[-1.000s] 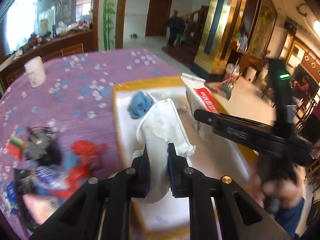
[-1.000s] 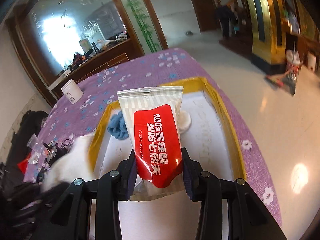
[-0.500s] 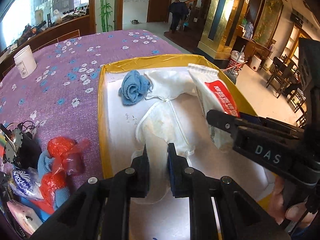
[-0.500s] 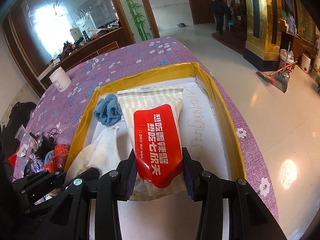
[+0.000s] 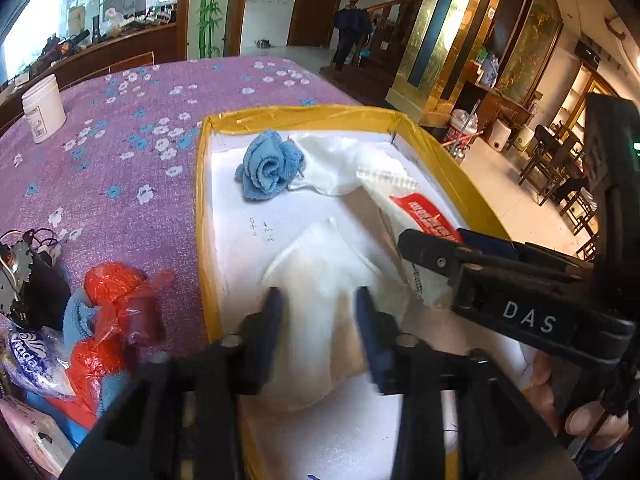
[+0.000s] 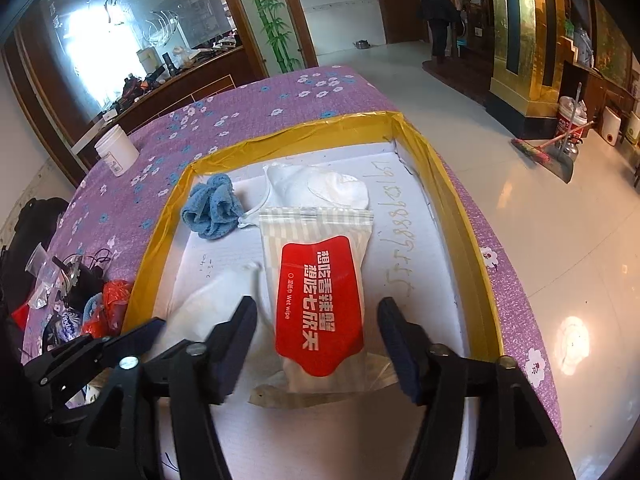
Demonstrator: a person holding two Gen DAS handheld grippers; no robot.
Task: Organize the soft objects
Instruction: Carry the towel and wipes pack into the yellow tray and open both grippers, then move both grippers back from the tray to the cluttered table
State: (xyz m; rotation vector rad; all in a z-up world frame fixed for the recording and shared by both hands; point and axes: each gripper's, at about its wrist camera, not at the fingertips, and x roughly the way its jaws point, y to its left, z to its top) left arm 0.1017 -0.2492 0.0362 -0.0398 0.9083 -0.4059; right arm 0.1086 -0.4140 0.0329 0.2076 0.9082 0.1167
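Releasing cleanly matters here: both tongs have just been opening, the left tongs [image 5: 318, 320] straddling the white cloth [image 5: 320, 276], the right tongs [image 6: 320, 344] around the wet-wipe pack [image 6: 320, 292], both lying mid-frame inside the yellow-rimmed tray [image 6: 460, 208]. Withdraw straight back without snagging either.

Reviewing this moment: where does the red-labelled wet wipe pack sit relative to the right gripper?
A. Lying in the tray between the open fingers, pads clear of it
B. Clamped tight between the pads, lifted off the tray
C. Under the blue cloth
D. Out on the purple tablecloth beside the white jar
A: the wet wipe pack lies on the yellow-rimmed tray, and the right gripper has just been opening, with gaps on both sides.
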